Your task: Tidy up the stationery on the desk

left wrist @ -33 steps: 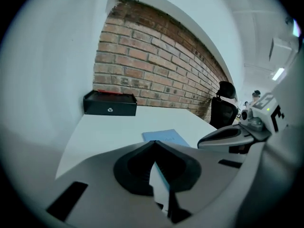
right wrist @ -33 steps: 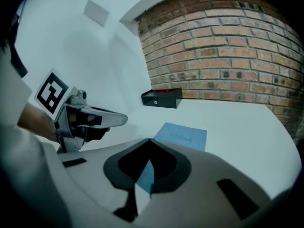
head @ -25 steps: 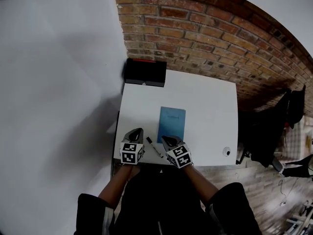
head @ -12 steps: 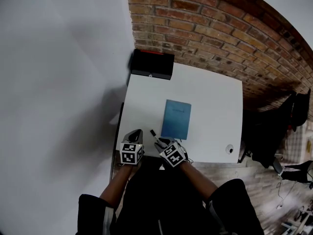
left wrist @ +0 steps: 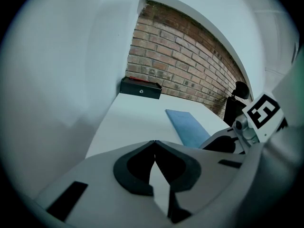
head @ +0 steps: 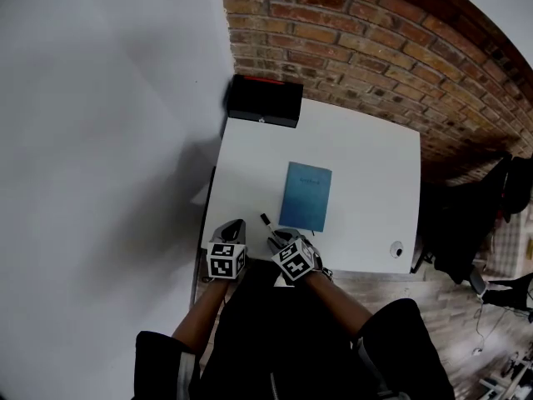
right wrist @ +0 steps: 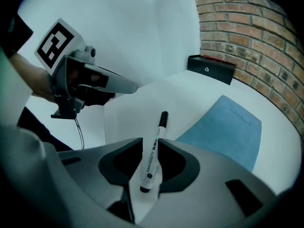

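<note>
A white marker pen point(right wrist: 154, 148) with a black cap sits between the jaws of my right gripper point(right wrist: 152, 144), which is shut on its barrel. The capped end points out over the white desk point(head: 366, 165). From the head view the marker point(head: 268, 225) sticks out ahead of the right gripper point(head: 279, 242) near the desk's front edge. A blue notebook point(head: 306, 196) lies flat just to the right of it. My left gripper point(head: 231, 229) rests at the front left of the desk, shut and empty, its jaws meeting at the tips point(left wrist: 154, 144).
A black box point(head: 265, 101) with a red strip stands at the desk's far left corner against the brick wall. A small round object point(head: 396, 251) lies at the front right corner. A white wall borders the left; dark clothing point(head: 500, 190) hangs at the right.
My right gripper has moved left onto the marker that lay between the two grippers and has shut on it. The left gripper has stayed put.
</note>
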A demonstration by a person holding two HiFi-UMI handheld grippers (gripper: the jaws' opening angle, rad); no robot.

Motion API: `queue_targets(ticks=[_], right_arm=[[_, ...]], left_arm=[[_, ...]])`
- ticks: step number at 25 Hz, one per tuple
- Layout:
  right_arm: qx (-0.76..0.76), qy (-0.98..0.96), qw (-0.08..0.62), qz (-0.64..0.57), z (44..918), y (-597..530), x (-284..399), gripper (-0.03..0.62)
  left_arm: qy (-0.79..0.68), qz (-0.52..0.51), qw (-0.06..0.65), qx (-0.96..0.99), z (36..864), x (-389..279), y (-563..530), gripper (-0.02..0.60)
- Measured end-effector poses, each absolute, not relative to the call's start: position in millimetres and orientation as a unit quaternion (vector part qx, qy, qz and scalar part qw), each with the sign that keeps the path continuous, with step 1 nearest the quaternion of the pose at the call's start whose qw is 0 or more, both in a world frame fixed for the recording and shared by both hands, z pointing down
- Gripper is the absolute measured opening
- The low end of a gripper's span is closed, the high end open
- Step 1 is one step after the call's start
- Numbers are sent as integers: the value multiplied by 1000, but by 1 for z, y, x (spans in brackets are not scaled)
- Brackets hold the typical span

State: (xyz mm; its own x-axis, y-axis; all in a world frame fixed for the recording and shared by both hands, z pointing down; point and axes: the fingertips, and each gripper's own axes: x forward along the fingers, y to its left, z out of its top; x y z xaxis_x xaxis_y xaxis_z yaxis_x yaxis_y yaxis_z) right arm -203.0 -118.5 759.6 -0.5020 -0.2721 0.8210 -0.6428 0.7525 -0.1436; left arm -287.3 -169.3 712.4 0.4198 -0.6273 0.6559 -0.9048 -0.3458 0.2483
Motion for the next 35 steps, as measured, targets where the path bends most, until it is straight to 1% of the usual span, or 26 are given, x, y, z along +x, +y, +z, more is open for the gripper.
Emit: queue_targets(ticks=[4,11,19,27,35], right_arm=[[284,-829,434,208,764,-120,-196,106],[290,-821,434,233,771,-116,-191,103],[293,-811,439,252,773,-117,-189,81],[322,-815,404,261,761,-131,-179,80],[396,-801,338,297,732,-163,-149,80]], left_arm=[[-489,236,306,782,716,-289,-163,15],[-488,244,307,780,720,-289,-155,15],[-487,247,305,780,721,-288,-153,15],[-481,251,295,787,718,-282,-160,15],[-454,256,280,806,709,-256,-173,15]])
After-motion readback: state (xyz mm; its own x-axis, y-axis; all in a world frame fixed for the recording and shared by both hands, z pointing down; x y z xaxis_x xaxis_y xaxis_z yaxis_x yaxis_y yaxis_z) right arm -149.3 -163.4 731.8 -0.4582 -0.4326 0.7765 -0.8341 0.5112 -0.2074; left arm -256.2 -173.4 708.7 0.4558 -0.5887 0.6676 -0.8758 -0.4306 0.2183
